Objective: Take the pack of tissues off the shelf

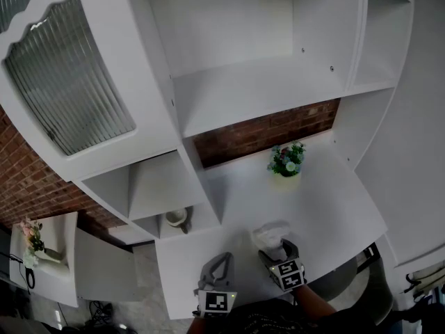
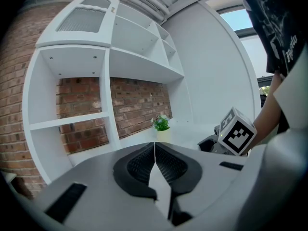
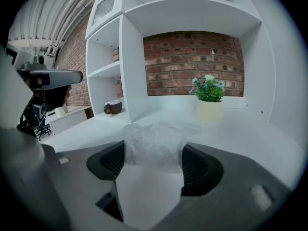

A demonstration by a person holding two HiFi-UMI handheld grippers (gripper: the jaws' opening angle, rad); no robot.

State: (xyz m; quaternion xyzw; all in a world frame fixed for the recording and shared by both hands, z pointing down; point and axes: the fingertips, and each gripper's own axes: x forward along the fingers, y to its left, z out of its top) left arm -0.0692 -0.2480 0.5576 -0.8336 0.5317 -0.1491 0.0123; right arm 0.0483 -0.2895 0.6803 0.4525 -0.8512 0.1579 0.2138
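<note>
Tissue pack (image 3: 152,162), white, crinkly clear wrap

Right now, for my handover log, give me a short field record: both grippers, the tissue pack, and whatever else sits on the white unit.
right gripper: shut on pack of tissues
left gripper: shut, empty
pack location: over the lower surface, near its front
potted plant: upright, at the back
small pot: in the low left cubby

The left gripper (image 2: 155,150) and right gripper (image 3: 154,150) are grey, black-padded; cubes (image 2: 237,131) white, black-marked; shirt (image 2: 274,23) dark, printed.
</note>
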